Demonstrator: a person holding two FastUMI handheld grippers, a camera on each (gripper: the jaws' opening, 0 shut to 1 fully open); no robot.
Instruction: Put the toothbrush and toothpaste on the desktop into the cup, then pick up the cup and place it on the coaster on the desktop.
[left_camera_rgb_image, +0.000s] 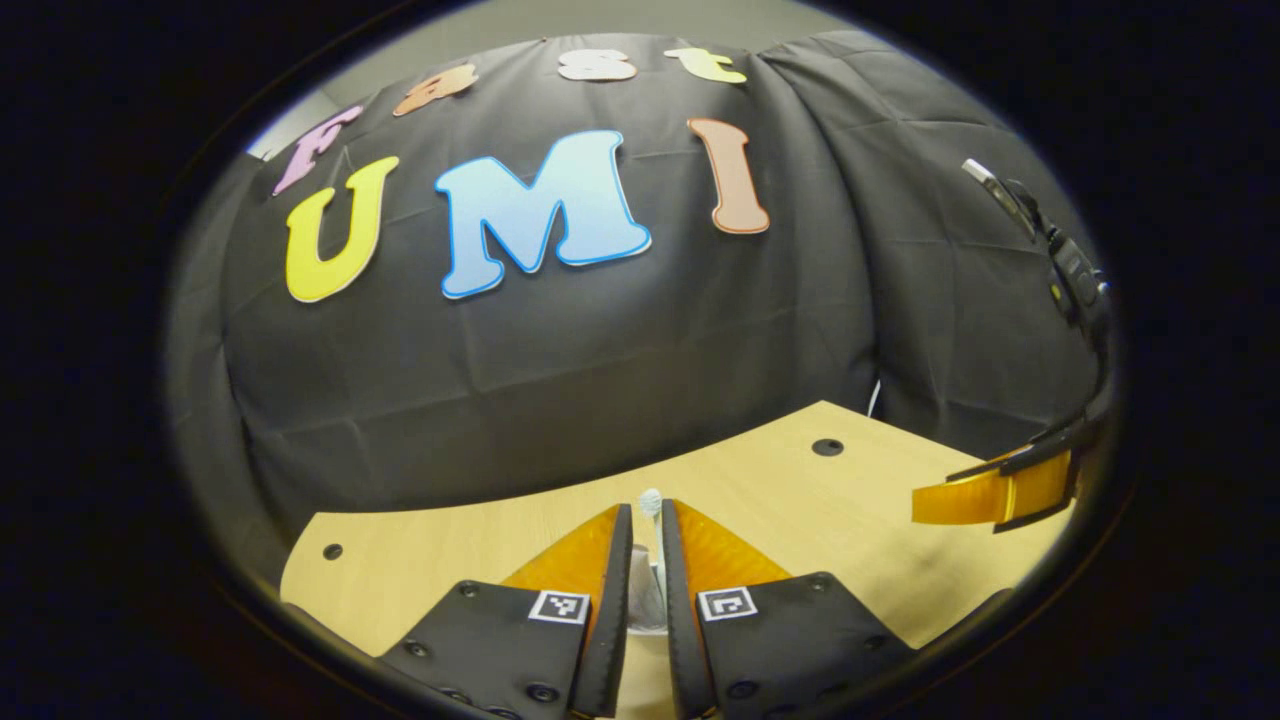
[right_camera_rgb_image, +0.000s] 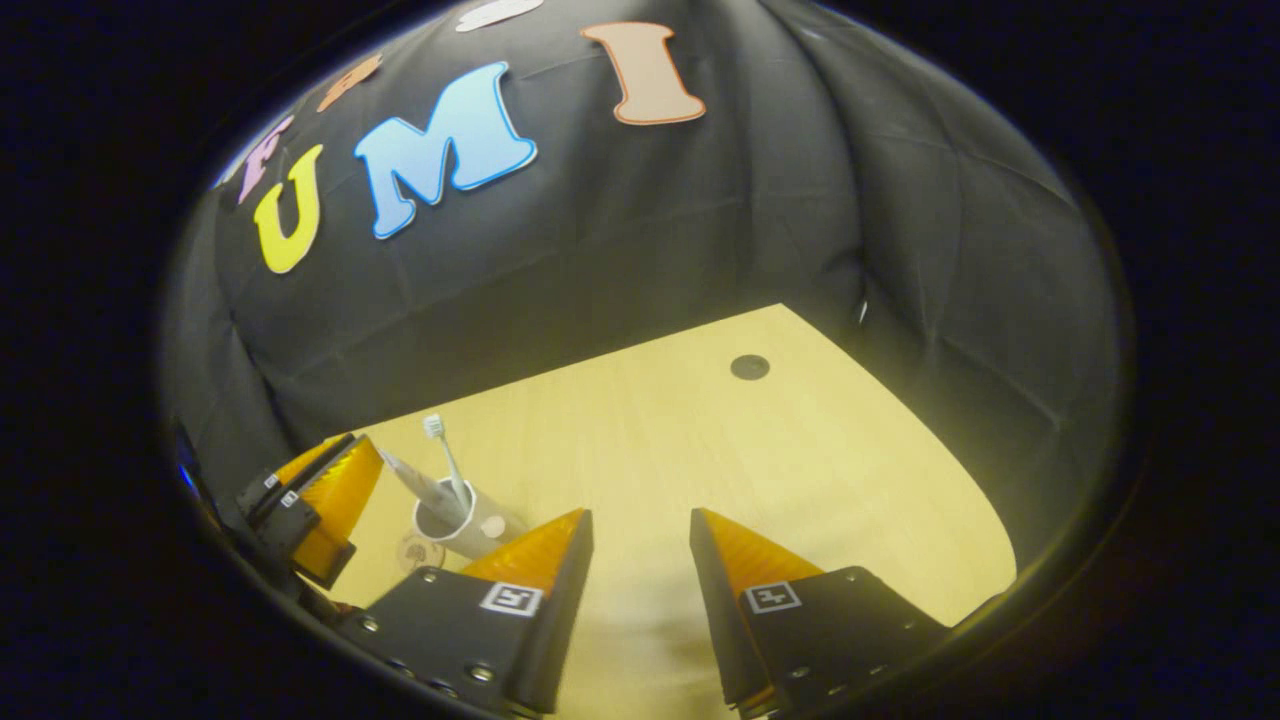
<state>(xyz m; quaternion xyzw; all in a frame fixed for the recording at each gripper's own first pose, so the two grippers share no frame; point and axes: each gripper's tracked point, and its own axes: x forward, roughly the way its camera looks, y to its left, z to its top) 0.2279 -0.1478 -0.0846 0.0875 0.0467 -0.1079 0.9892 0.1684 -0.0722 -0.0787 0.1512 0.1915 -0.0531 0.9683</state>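
Standing at seven o'clock in the right gripper view, the cup (right_camera_rgb_image: 462, 522) holds the toothbrush (right_camera_rgb_image: 444, 458) and toothpaste (right_camera_rgb_image: 415, 484), both leaning out of its mouth, and it rests on the coaster (right_camera_rgb_image: 418, 551) with the left gripper (right_camera_rgb_image: 340, 490) just beside it. Own fingers of the right gripper (right_camera_rgb_image: 640, 535) at six o'clock are spread apart over bare desk (right_camera_rgb_image: 700, 450). Seen from the left gripper view, its fingers at six o'clock sit nearly together with the cup (left_camera_rgb_image: 645, 600) and toothbrush head (left_camera_rgb_image: 650, 500) in the narrow gap, though I cannot tell whether they press on it, and the right gripper (left_camera_rgb_image: 1000, 492) hangs at three o'clock.
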